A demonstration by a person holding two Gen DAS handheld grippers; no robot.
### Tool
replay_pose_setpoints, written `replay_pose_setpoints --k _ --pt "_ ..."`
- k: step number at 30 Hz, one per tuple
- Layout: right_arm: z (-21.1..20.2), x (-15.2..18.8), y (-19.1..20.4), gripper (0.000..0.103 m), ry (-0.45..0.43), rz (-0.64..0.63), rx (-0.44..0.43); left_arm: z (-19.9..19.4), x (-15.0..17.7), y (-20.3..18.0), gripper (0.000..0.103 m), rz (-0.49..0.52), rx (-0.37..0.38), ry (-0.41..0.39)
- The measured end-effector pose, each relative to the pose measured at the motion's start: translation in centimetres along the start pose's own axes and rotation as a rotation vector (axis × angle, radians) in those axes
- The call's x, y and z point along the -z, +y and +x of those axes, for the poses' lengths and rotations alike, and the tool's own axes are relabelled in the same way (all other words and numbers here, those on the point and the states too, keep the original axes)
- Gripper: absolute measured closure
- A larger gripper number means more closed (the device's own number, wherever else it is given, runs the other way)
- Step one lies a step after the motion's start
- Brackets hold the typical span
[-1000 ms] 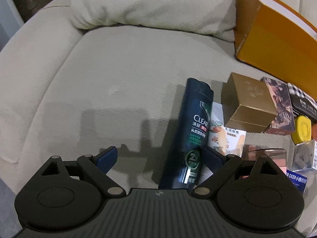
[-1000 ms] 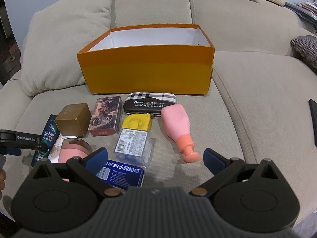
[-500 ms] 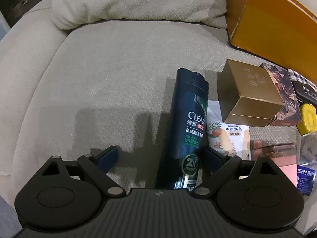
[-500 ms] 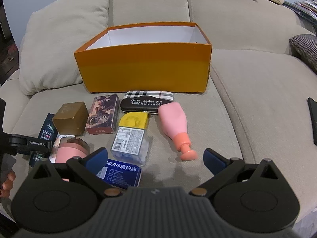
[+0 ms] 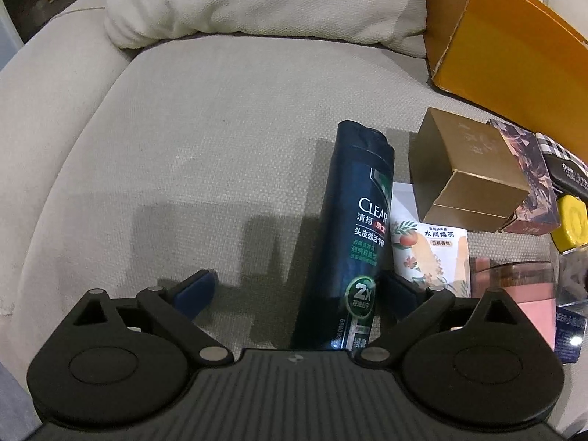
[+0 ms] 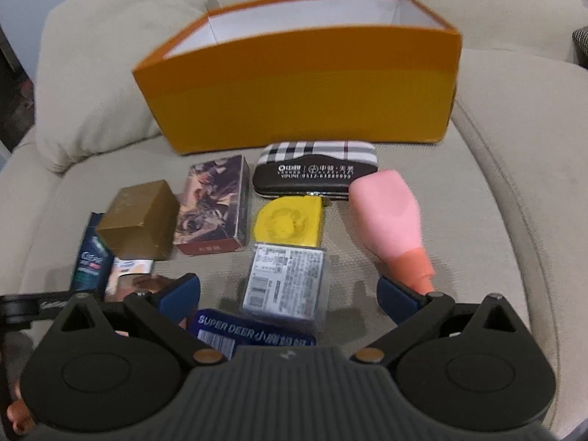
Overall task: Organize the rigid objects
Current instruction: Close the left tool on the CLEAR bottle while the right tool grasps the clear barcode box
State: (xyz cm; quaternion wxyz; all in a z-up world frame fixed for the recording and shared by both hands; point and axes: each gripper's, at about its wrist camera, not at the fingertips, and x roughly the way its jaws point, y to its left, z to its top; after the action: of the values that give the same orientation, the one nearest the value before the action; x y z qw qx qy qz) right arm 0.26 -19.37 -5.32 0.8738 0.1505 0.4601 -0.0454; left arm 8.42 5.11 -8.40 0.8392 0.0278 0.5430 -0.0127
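Note:
A dark blue CLEAR shampoo bottle [image 5: 356, 228] lies on the beige sofa seat, and its lower end sits between the fingers of my left gripper [image 5: 297, 291]. That gripper is open, with the bottle close to its right finger. My right gripper [image 6: 288, 297] is open too and hovers over a clear labelled box [image 6: 286, 281] and a blue SUPER DEER box [image 6: 253, 332]. An open orange box [image 6: 301, 88] stands behind the items. The shampoo bottle [image 6: 92, 261] shows again at the far left of the right wrist view.
On the seat lie a gold box [image 5: 463, 172], a picture-printed box [image 6: 213, 205], a plaid glasses case [image 6: 316, 169], a yellow item [image 6: 286, 222], a pink bottle [image 6: 389, 217] and a white sachet [image 5: 430, 253]. A cushion [image 5: 264, 0] leans at the back left.
My left gripper has shifted right and forward, so the shampoo bottle now lies between its fingers. My right gripper has moved forward and lower over the items.

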Motion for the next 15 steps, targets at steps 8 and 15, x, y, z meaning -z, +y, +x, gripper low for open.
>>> replay_pose_setpoints --k 8,15 --pt "1.7 -0.1 -0.3 0.019 0.056 0.057 0.024 -0.1 0.1 0.4 0.000 -0.008 0.007 -0.004" --pt "1.9 0.0 -0.5 0.037 0.063 0.038 0.050 -0.8 0.0 -0.2 0.016 0.015 0.032 -0.006"
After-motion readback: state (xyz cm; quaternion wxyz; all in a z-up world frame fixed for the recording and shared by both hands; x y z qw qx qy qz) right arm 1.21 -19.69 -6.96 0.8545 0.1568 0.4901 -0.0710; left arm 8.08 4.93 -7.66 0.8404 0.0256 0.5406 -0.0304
